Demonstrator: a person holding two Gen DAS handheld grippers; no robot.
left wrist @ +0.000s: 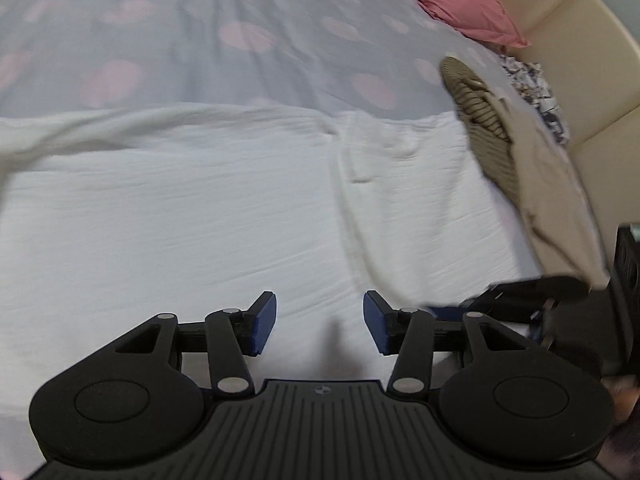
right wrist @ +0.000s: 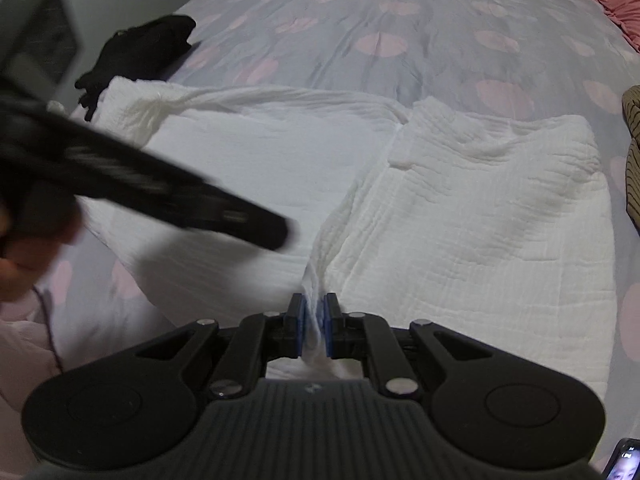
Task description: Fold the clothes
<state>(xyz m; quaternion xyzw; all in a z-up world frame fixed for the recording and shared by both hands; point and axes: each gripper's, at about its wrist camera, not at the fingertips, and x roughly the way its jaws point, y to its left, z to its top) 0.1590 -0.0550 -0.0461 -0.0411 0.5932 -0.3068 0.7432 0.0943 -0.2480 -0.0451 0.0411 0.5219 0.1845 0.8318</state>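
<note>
A white crinkled garment (left wrist: 200, 208) lies spread flat on the bed and also fills the right wrist view (right wrist: 460, 216). My left gripper (left wrist: 319, 322) is open and empty, hovering just above the white cloth near its front edge. My right gripper (right wrist: 315, 326) is shut on a pinched fold of the white garment's near hem, with the cloth bunched between the blue pads (right wrist: 330, 328). The left gripper also shows as a blurred black shape in the right wrist view (right wrist: 160, 196), to the left above the garment. The right gripper shows at the right in the left wrist view (left wrist: 520, 292).
The bed has a grey cover with pink dots (left wrist: 240, 32). A striped brown garment and beige cloth (left wrist: 492, 128) lie at the right, by a cream headboard (left wrist: 580, 60). A pink pillow (left wrist: 460, 0) sits at the back. A black garment (right wrist: 136, 52) lies back left. A phone (right wrist: 624, 460) is at bottom right.
</note>
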